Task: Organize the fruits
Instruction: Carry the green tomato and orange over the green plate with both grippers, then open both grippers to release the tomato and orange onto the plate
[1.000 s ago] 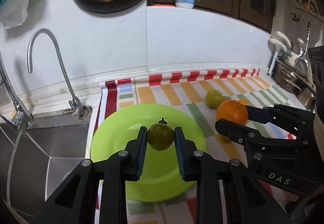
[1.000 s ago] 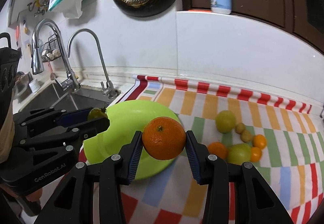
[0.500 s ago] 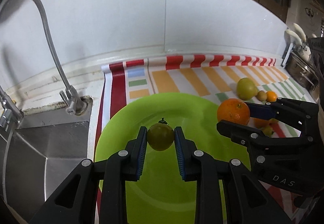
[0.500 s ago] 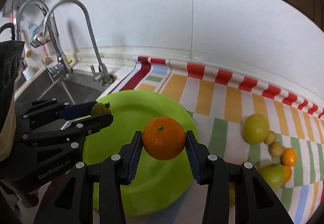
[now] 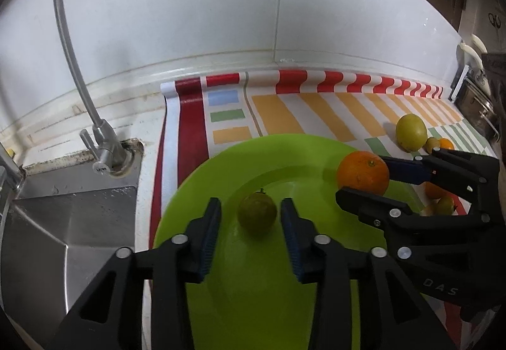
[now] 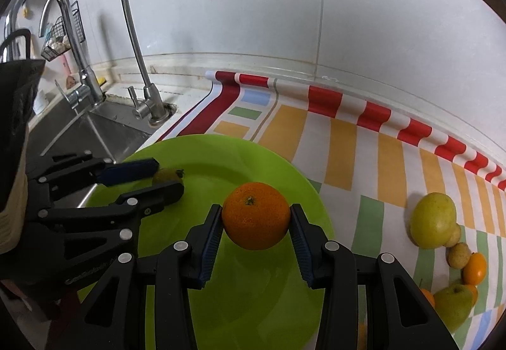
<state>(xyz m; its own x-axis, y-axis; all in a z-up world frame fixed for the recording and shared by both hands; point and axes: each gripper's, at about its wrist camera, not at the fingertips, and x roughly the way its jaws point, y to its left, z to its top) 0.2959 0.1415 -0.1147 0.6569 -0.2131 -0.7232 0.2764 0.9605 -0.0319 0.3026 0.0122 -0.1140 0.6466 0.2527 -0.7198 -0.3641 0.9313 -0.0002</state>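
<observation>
A: What blocks the left gripper (image 5: 249, 217)?
B: The small green fruit (image 5: 256, 213) sits between its parted fingers; the right gripper (image 6: 255, 225) with the orange (image 6: 255, 214) crowds its right side.
A: Any free room?
B: Bare green plate (image 5: 253, 302) beneath and ahead. Left of it, the tap (image 5: 101, 141) and sink (image 5: 57, 223). Right of the right gripper, loose fruits (image 6: 435, 223) dot the tabletop.
</observation>
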